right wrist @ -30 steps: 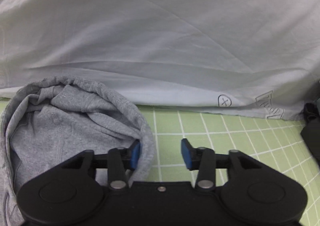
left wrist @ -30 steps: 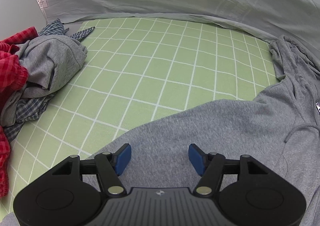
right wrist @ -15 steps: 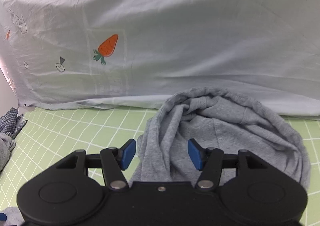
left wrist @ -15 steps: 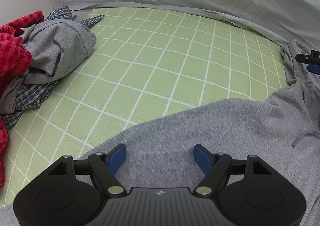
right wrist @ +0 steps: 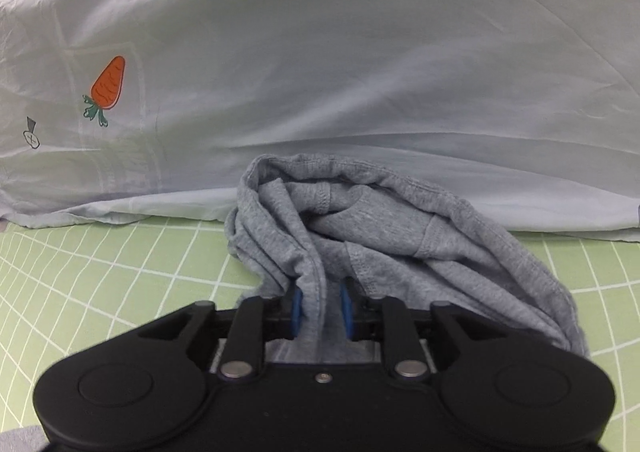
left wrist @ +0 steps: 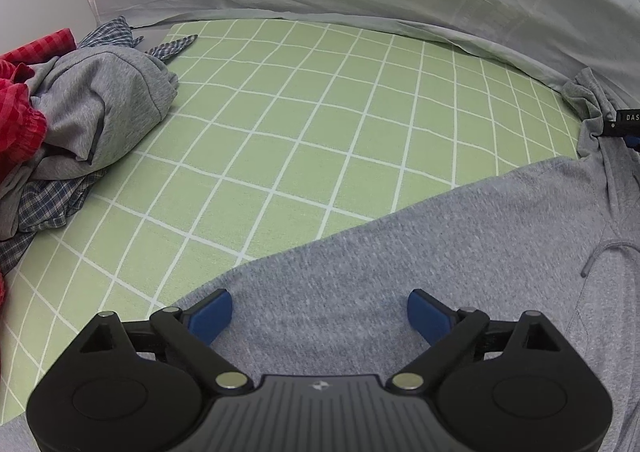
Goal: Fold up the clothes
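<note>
left claw (left wrist: 319,310): fingers wide apart, nothing between the blue pads, hovering over the flat grey fabric
right claw (right wrist: 321,312): pads pinched together on a bunched fold of the hoodie, near the hood edge
hoodie (left wrist: 460,252): grey, spread flat under and ahead of left claw, runs off to its right; drawstring (left wrist: 600,254) lies on it right of left claw
hood (right wrist: 384,228): crumpled heap just ahead of right claw, back edge touching the sheet
mat (left wrist: 320,124): green, white grid, ahead and left of left claw
clothes pile (left wrist: 60,132): grey, red, plaid, far left of left claw
sheet (right wrist: 360,72): pale, carrot print (right wrist: 107,86), behind the hood
</note>
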A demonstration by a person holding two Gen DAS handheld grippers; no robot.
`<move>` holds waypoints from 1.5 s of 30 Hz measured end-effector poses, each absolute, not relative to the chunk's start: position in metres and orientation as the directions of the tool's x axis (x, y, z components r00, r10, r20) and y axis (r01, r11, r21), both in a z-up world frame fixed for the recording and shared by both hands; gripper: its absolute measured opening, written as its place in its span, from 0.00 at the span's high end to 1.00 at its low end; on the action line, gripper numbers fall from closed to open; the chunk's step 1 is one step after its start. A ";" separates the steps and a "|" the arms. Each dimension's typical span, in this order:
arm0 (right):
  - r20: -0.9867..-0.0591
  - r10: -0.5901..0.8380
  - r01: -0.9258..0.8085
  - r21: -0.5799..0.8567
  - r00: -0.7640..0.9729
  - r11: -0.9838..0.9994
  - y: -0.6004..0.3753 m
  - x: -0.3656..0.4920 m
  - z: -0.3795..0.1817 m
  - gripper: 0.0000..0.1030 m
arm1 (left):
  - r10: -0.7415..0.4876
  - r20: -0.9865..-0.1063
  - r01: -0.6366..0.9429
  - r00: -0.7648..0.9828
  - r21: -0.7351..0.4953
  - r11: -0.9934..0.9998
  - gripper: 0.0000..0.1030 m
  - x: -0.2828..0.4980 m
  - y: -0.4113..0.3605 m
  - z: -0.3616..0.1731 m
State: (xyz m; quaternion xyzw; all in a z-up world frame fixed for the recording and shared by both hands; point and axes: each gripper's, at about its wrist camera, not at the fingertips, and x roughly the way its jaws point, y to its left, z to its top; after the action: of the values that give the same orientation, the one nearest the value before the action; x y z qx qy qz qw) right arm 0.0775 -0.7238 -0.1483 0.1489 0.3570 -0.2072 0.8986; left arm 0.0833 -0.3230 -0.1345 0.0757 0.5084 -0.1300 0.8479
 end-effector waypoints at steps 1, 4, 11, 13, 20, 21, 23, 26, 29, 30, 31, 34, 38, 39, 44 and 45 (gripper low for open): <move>-0.697 -0.281 0.490 0.117 0.660 0.864 -0.722 0.072 -0.143 0.51 | -0.145 -0.881 0.289 0.450 -0.010 0.957 0.08 0.082 -0.319 -0.133; -0.655 -0.305 0.484 0.105 0.691 0.869 -0.711 0.048 -0.124 0.25 | -0.137 -0.874 0.266 0.466 -0.009 0.964 0.08 0.076 -0.306 -0.125; -0.639 -0.372 0.494 0.015 0.674 0.869 -0.653 -0.037 -0.106 0.01 | -0.109 -0.874 0.225 0.474 0.000 0.974 0.08 0.040 -0.251 -0.115; -0.664 -0.357 0.493 0.021 0.657 0.870 -0.632 -0.065 -0.111 0.01 | -0.113 -0.879 0.209 0.463 -0.016 0.978 0.08 0.029 -0.233 -0.117; -0.752 -0.299 0.522 0.069 0.587 0.850 -0.568 -0.134 -0.134 0.01 | -0.131 -0.894 0.172 0.429 -0.061 0.983 0.08 -0.007 -0.178 -0.128; -0.759 -0.301 0.523 0.061 0.578 0.850 -0.558 -0.141 -0.134 0.01 | -0.135 -0.895 0.170 0.426 -0.067 0.983 0.08 -0.010 -0.172 -0.129; -0.770 -0.309 0.532 0.047 0.559 0.846 -0.544 -0.154 -0.137 0.01 | -0.141 -0.890 0.175 0.434 -0.070 0.982 0.08 -0.017 -0.160 -0.126; -0.775 -0.324 0.546 0.032 0.543 0.837 -0.527 -0.169 -0.139 0.01 | -0.140 -0.875 0.173 0.463 -0.066 0.983 0.08 -0.024 -0.138 -0.119; -0.776 -0.354 0.573 0.011 0.522 0.820 -0.514 -0.183 -0.143 0.00 | -0.127 -0.866 0.134 0.483 -0.071 0.988 0.08 -0.023 -0.116 -0.118; -0.775 -0.363 0.583 0.009 0.518 0.812 -0.510 -0.188 -0.144 0.00 | -0.119 -0.865 0.119 0.487 -0.069 0.991 0.08 -0.023 -0.109 -0.119; -0.773 -0.372 0.593 0.008 0.514 0.805 -0.506 -0.193 -0.146 0.00 | -0.096 -0.870 0.106 0.483 -0.051 0.993 0.08 -0.021 -0.104 -0.122; -0.762 -0.400 0.620 0.002 0.509 0.785 -0.494 -0.206 -0.150 0.00 | -0.053 -0.873 0.099 0.484 -0.006 0.995 0.09 -0.020 -0.092 -0.129; -0.737 -0.447 0.653 -0.010 0.507 0.757 -0.482 -0.215 -0.151 0.00 | -0.016 -0.863 0.108 0.504 0.045 0.993 0.08 -0.023 -0.080 -0.129; -0.734 -0.454 0.664 -0.006 0.505 0.748 -0.481 -0.216 -0.151 0.00 | -0.016 -0.860 0.114 0.510 0.049 0.992 0.08 -0.025 -0.078 -0.128; -0.715 -0.484 0.688 -0.006 0.504 0.726 -0.471 -0.223 -0.153 0.00 | -0.032 -0.838 0.146 0.545 0.057 0.988 0.14 -0.030 -0.077 -0.129; -0.712 -0.489 0.691 -0.007 0.504 0.723 -0.469 -0.225 -0.153 0.00 | -0.043 -0.830 0.150 0.556 0.050 0.987 0.23 -0.032 -0.078 -0.129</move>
State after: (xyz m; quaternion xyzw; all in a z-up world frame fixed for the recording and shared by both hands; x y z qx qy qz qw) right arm -0.2246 -0.4689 -0.1535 0.1405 0.3594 -0.3444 0.8558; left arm -0.0317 -0.0775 -0.1285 0.0574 0.4682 -0.0548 0.8800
